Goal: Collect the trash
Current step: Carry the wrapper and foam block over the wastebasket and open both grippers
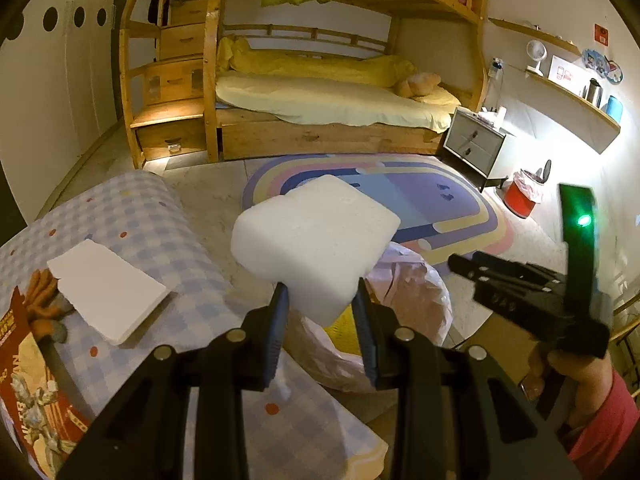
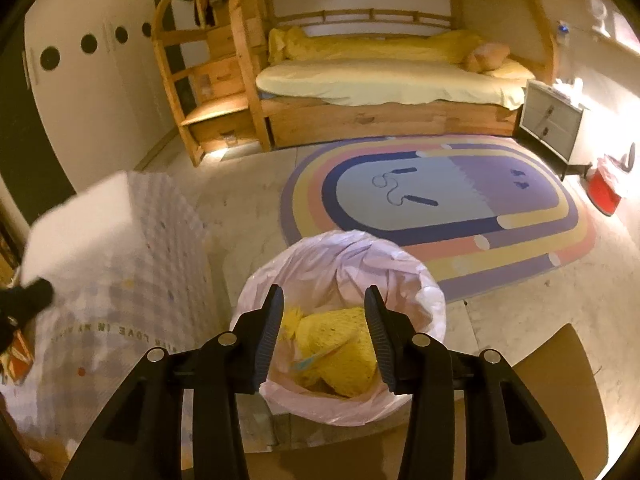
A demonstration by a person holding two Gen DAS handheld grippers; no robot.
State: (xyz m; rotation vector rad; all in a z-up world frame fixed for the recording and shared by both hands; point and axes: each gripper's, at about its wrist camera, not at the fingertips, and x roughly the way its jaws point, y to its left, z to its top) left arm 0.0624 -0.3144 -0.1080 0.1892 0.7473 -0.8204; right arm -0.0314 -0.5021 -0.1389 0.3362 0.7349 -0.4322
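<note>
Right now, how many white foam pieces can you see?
2. A foam block is held in the left gripper near the bin; a flat foam slab lies on the checked table. Others may be hidden.

In the right wrist view, the checked cloth (image 2: 120, 280) on the worktop carries one line of print, seen upside down; it reads about "…ER LOVE IN MY…", and its two ends are too blurred to read. In the left wrist view, a red box (image 1: 36, 380) at the left edge has large letters, partly cut off; only "AN" on its side and "T" and "B" lower down can be made out. The red sign (image 1: 601, 35) on the far wall is too small to read
</note>
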